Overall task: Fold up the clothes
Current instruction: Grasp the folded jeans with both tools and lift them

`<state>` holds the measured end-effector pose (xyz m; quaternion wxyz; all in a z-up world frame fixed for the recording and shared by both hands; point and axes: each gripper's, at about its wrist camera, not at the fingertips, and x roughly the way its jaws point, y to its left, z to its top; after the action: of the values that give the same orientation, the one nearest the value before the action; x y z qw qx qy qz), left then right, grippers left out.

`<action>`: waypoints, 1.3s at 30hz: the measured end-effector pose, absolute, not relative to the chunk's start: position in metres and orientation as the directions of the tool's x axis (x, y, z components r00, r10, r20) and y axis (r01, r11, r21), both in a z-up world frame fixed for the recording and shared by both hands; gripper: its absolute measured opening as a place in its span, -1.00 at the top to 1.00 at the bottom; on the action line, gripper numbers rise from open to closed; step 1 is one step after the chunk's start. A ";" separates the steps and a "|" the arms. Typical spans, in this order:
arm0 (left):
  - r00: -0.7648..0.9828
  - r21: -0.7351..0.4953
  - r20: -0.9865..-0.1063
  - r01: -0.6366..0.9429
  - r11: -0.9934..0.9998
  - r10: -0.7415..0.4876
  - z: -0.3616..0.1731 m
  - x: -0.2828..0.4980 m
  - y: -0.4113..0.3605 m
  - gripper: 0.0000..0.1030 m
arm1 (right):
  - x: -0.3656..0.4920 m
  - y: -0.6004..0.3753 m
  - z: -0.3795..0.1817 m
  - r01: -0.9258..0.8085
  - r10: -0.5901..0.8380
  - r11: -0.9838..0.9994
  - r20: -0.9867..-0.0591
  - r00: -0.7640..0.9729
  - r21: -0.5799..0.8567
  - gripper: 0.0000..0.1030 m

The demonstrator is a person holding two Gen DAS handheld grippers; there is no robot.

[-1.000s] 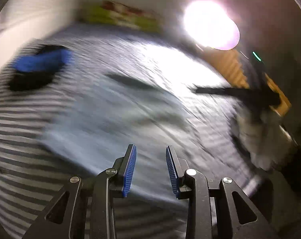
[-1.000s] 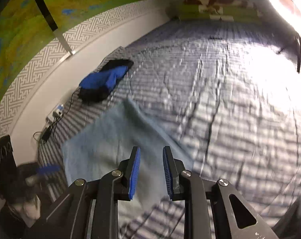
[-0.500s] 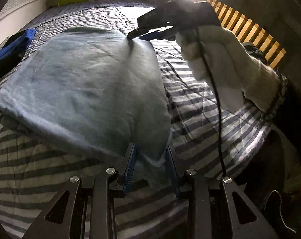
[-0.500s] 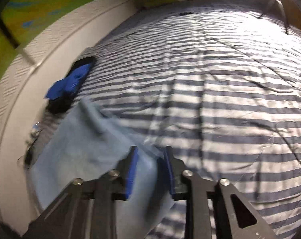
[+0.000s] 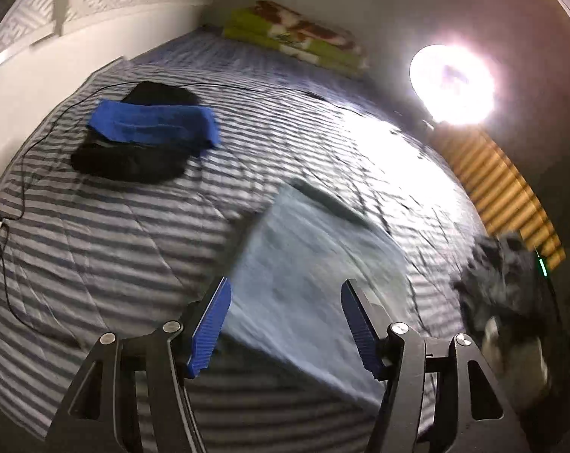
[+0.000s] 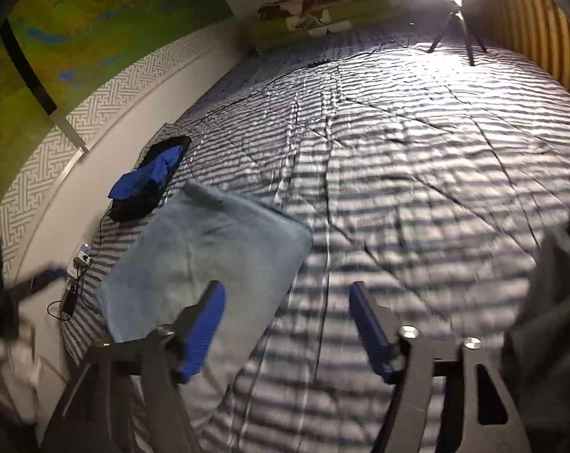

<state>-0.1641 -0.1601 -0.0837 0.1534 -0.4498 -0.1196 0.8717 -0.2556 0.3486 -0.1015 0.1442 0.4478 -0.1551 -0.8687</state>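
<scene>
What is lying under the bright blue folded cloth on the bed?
The blue cloth lies on a black garment, which rests on the striped bedcover. Whether anything else sits beneath the black garment cannot be seen; it is covered.

The pale blue garment (image 6: 209, 260) at lower left looks soft, matt, brushed cloth. The bed's striped quilt (image 6: 417, 173) is stitched, faintly shiny fabric. Each tool's fingers (image 5: 209, 324) carry ribbed blue pads on matt black plastic.

Both wrist views above striped bed (image 5: 96, 234)
</scene>
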 end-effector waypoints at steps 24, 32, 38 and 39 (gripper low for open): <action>-0.117 -0.479 -0.850 -0.234 -0.846 0.514 -0.227 -0.319 -0.112 -0.74 | -0.290 0.312 -0.179 -0.042 -0.534 -0.804 -0.751 -0.388 0.593 -0.33; -0.127 -0.467 -0.849 -0.277 -0.840 0.513 -0.228 -0.313 -0.110 -0.59 | -0.305 0.298 -0.180 -0.002 -0.595 -0.766 -0.710 -0.377 0.643 -0.15; -0.174 -0.445 -0.849 -0.276 -0.852 0.499 -0.221 -0.307 -0.103 -0.04 | -0.310 0.294 -0.182 -0.019 -0.602 -0.752 -0.699 -0.385 0.658 0.36; -0.184 -0.448 -0.846 -0.265 -0.854 0.501 -0.220 -0.306 -0.104 0.09 | -0.309 0.295 -0.180 -0.021 -0.602 -0.750 -0.696 -0.391 0.661 0.49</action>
<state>-0.3057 -0.1042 -0.2199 0.2510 -0.5874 -0.1004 0.7628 -0.3089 0.2946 -0.1804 0.1869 0.5191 -0.3001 -0.7781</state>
